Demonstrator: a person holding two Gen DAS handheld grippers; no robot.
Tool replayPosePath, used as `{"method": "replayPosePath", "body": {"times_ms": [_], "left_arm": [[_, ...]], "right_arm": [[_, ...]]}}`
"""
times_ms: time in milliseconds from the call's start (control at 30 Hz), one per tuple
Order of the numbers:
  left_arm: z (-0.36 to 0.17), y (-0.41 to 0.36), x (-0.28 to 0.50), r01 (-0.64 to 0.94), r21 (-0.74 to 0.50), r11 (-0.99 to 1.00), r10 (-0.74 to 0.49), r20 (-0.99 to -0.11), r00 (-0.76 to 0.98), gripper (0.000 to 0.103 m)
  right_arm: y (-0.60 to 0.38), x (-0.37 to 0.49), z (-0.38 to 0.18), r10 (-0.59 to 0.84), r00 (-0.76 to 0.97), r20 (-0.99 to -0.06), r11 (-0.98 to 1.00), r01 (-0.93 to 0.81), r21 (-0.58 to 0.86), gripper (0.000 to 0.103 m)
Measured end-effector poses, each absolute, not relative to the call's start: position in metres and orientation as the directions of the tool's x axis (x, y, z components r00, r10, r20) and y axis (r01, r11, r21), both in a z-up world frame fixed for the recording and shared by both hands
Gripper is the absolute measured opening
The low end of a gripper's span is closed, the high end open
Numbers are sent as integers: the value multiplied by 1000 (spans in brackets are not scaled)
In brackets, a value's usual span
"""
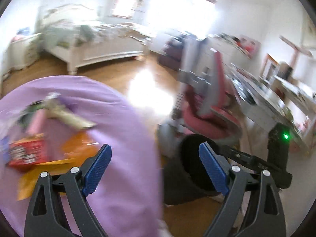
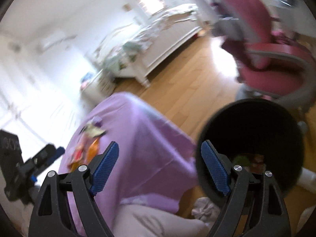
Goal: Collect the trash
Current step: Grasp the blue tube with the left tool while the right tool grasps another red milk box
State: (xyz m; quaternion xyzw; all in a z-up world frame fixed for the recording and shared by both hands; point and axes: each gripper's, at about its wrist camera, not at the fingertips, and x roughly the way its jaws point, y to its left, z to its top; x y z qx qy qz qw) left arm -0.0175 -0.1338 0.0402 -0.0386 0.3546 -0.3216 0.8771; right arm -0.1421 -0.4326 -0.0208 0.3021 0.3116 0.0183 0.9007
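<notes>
My left gripper (image 1: 156, 167) is open with nothing between its blue pads, and hovers over the edge of a purple cloth (image 1: 118, 118). On the cloth lies blurred trash: a red box (image 1: 25, 154), an orange wrapper (image 1: 75, 144) and a beige wrapper (image 1: 69, 116). A black round bin (image 1: 195, 164) stands on the floor just right of the cloth. My right gripper (image 2: 160, 169) is also open and holds nothing. It hangs between the cloth (image 2: 138, 138) and the bin (image 2: 250, 134), which has some trash (image 2: 248, 160) at its bottom. More wrappers (image 2: 88, 144) lie on the cloth.
A pink desk chair (image 2: 276, 69) stands behind the bin, with a cluttered desk (image 1: 266, 98) to its right. A white bed (image 1: 94, 45) stands across the wooden floor (image 1: 110, 73). A pale cushion (image 2: 158, 221) lies below the cloth. Both views are motion-blurred.
</notes>
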Motion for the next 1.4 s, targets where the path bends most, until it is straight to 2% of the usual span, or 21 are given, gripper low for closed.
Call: {"method": "replayPosePath", "body": {"times_ms": [167,367,400,433,500,600,767,867,933,1000,1067,1233,1400], "left_arm": [[32,-35,4,375,-346,860,-510,-602,615,89],[5,71,37,132,-403,906,-388,-662,641,88],[0,82,43,102,-390,915,-360,-678,641,84],[-4,87,48,89,-379,921,-345,-689,637,73],[-12,95,62,83,-380,921,-349,-716,605,64],[-20,88,79,93,-331,939,-320,-746,584,63],[-37,75,104,131,-209,969,-246,-801,546,44],[-40,76,104,142,-149,979,-204,-802,562,32],[-41,82,103,139,-137,981,-193,-800,568,16],[-40,94,102,150,-178,973,-232,-796,560,13],[-40,105,99,148,-194,970,-244,-793,558,12],[-41,118,93,143,-263,954,-297,-778,553,11],[-42,119,93,145,-271,952,-305,-775,553,11]], "right_arm": [[-354,-115,2,333,761,-557,873,-27,486,84],[-242,-84,33,433,685,-586,900,-293,322,84],[-218,-75,38,433,669,-604,901,-344,265,84],[-201,-70,39,429,659,-618,898,-381,219,84],[-161,-57,40,413,645,-643,882,-458,107,84],[-128,-38,41,415,626,-661,849,-527,34,84],[-86,-6,37,368,613,-699,795,-597,-105,75],[-73,16,27,344,592,-729,751,-639,-165,74],[-66,28,18,333,567,-753,711,-676,-195,74],[-60,40,5,313,535,-785,663,-715,-223,74],[-53,46,-6,294,508,-810,620,-746,-243,64],[-43,67,-19,277,447,-850,558,-795,-237,64],[-39,75,-23,266,421,-867,548,-806,-223,61]]}}
